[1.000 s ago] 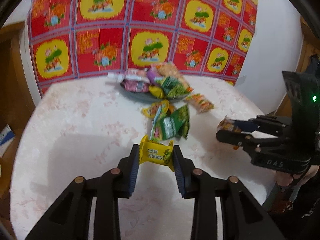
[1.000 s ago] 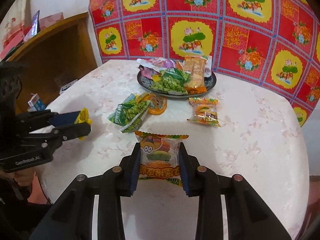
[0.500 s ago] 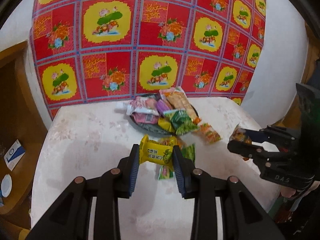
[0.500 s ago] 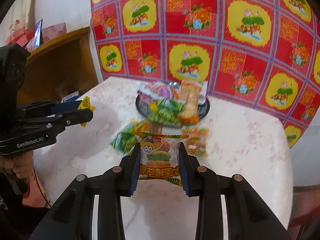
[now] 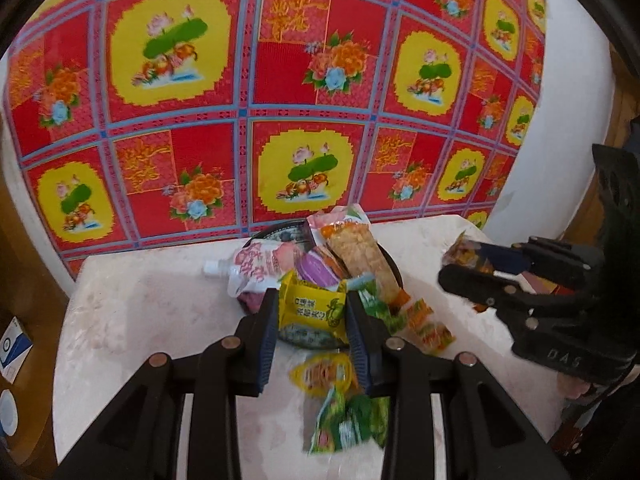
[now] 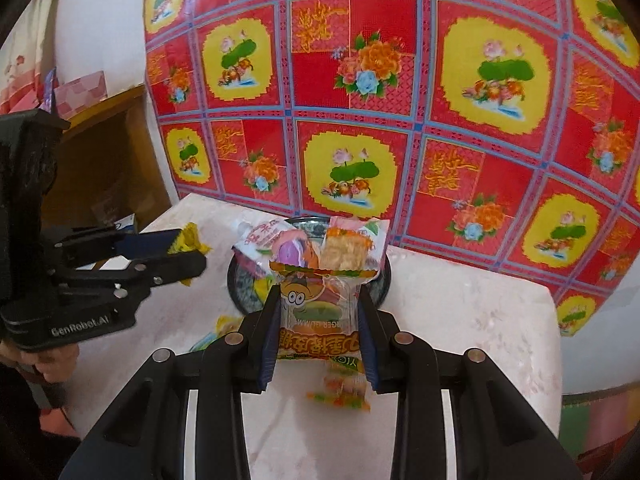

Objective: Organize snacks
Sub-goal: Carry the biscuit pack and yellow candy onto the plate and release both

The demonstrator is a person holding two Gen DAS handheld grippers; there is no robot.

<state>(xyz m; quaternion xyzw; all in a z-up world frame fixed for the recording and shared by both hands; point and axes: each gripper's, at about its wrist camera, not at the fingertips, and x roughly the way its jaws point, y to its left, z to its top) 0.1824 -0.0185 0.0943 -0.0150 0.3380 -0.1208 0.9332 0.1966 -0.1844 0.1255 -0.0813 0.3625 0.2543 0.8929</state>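
My left gripper (image 5: 312, 312) is shut on a yellow snack packet (image 5: 313, 310) and holds it in the air in front of the dark plate (image 5: 394, 266) piled with snacks. My right gripper (image 6: 318, 312) is shut on an orange burger gummy packet (image 6: 318, 312), also raised before the plate (image 6: 384, 280). Each gripper shows in the other's view: the right one (image 5: 460, 266) at the right, the left one (image 6: 188, 250) at the left. A pink pouch (image 5: 260, 262) and a long cracker pack (image 5: 358, 250) lie on the plate.
Loose packets lie on the pale table (image 5: 140, 312): a yellow one (image 5: 322, 372), a green one (image 5: 348, 420) and an orange one (image 5: 428, 322). A red patterned cloth (image 5: 280, 80) hangs behind. A wooden shelf (image 6: 108, 152) stands at the left.
Both grippers have risen and moved toward the plate with their packets still held. The view has tilted up, so the plate and loose packets now sit lower and closer.
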